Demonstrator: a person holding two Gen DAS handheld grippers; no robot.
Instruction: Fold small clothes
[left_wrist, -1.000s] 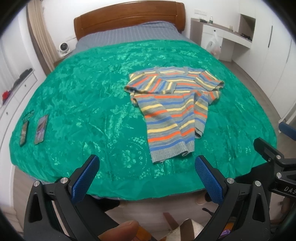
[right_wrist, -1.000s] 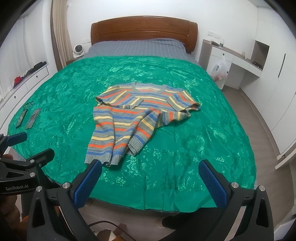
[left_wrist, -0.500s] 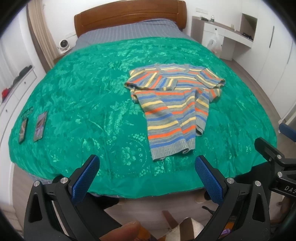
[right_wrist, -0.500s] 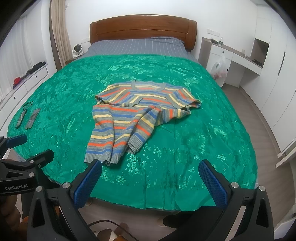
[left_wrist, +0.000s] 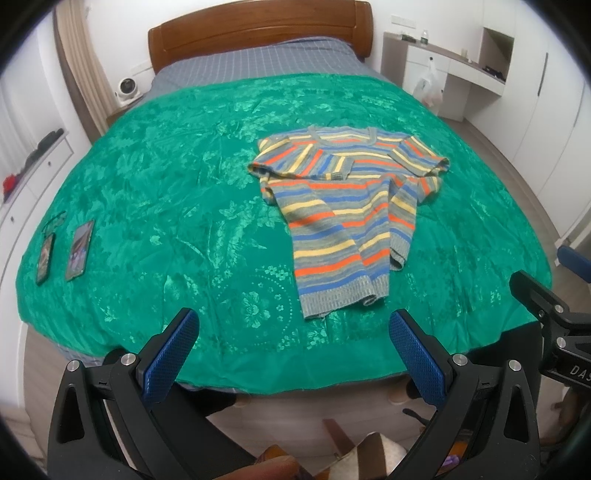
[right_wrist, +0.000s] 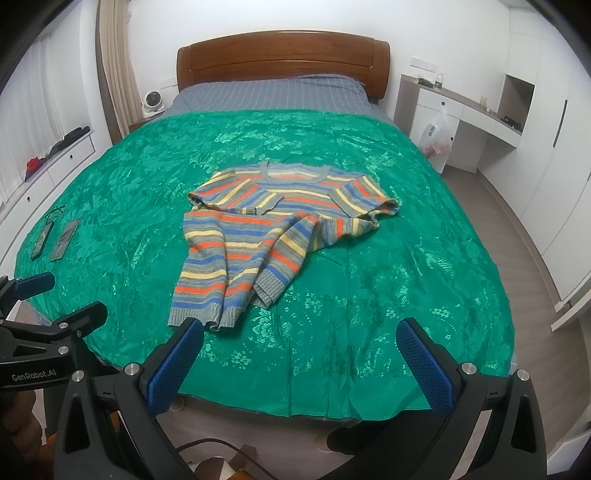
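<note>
One small knitted sweater striped in orange, yellow, blue and grey lies partly folded mid-way across the green patterned bedspread, collar toward the wooden headboard, hem toward me, long axis running head to foot. I hold my left gripper and right gripper wide apart and empty near the foot edge. I'd pinch both hem corners evenly and lift together.
</note>
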